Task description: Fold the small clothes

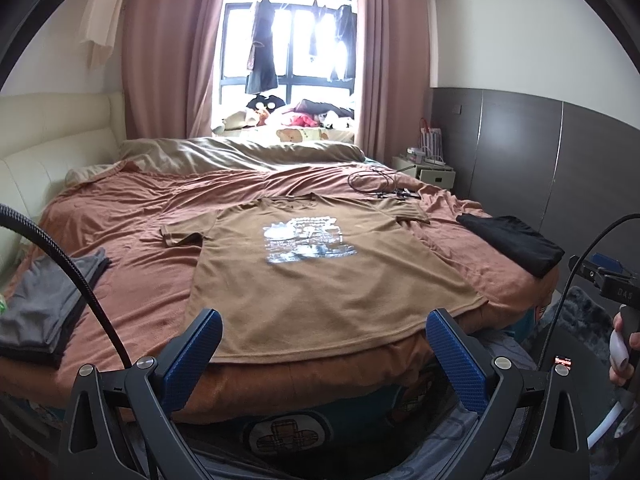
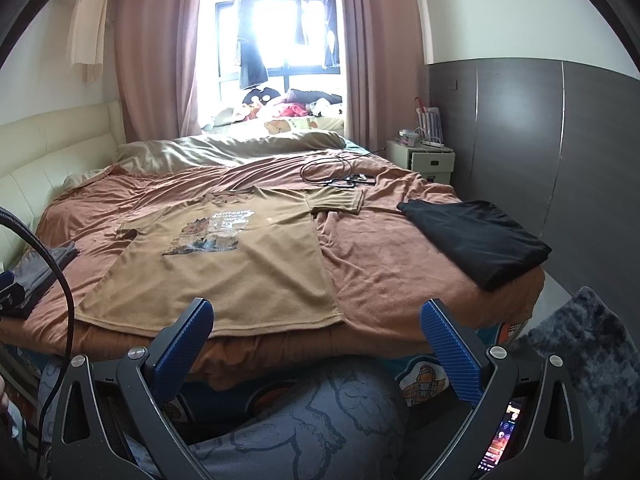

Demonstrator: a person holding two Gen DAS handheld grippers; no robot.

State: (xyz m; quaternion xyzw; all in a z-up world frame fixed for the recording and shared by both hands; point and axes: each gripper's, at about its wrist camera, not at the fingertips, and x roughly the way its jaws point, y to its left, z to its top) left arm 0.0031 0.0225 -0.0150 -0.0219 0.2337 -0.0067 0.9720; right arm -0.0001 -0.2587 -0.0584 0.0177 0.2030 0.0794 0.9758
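Note:
A tan T-shirt with a printed picture lies spread flat, front up, on the rust-brown bed cover; its hem reaches the near edge of the bed. My left gripper hovers open just short of the hem's middle, blue fingers wide apart and empty. In the right wrist view my right gripper also stands open and empty, level with the shirt's near right corner. The right gripper's handle and a hand show at the left view's right edge.
A folded grey garment stack lies at the bed's left edge and a folded black garment at its right. Black cables lie beyond the shirt. A bedside cabinet and dark wall panels stand right.

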